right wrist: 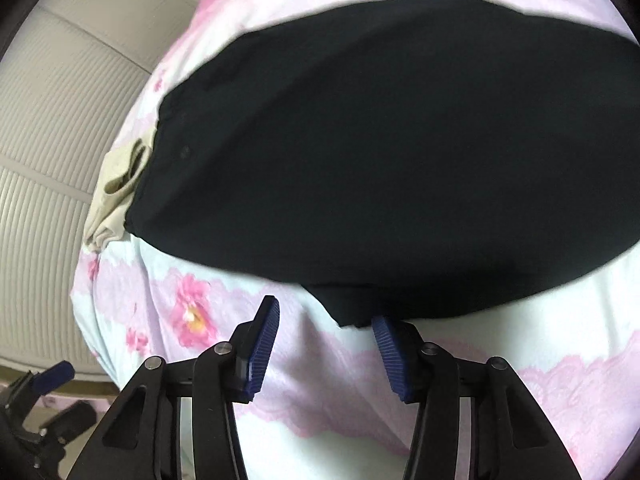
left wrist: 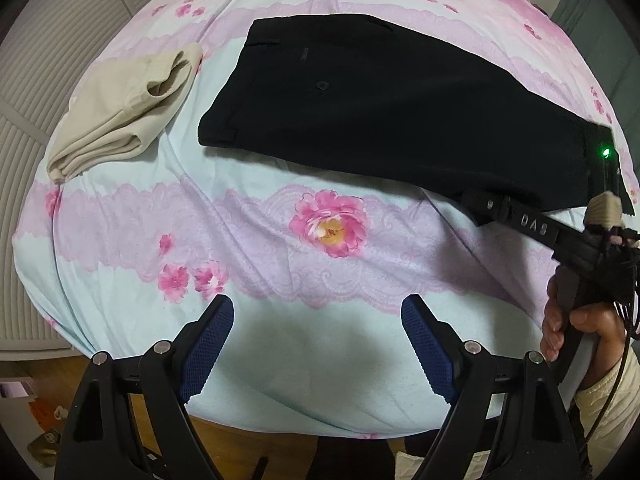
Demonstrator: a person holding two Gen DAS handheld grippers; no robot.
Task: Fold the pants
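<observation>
Bedding under my rig is a pale blue and pink floral bedsheet [left wrist: 280, 184] spread over the bed, with a ribbed off-white wall panel [left wrist: 52, 80] behind it.

My left gripper [left wrist: 318, 344] hangs over bare sheet near the bed's front edge. Its blue ribbed fingers [left wrist: 208, 344] stand wide apart with nothing between them and touch no cloth.

My right gripper [right wrist: 324, 344] sits at the near edge of the black dress pants [right wrist: 380, 152]. Its blue fingers [right wrist: 262, 344] are part-way apart. A small flap of the black fabric hangs just in front of the right-hand finger; I cannot tell whether that finger touches it. Neither pad presses on cloth, so I record no grip. From the left wrist view, this gripper lies low over the pants' lower right end, held by a person's hand [left wrist: 580, 328] in a cream sleeve.

Beyond the fingers, the black pants lie flat across the middle of the sheet, waistband toward the left, a dark button [left wrist: 322, 85] showing. Further left, just beside the waistband and apart from it, lies a folded beige garment [left wrist: 120, 116].
</observation>
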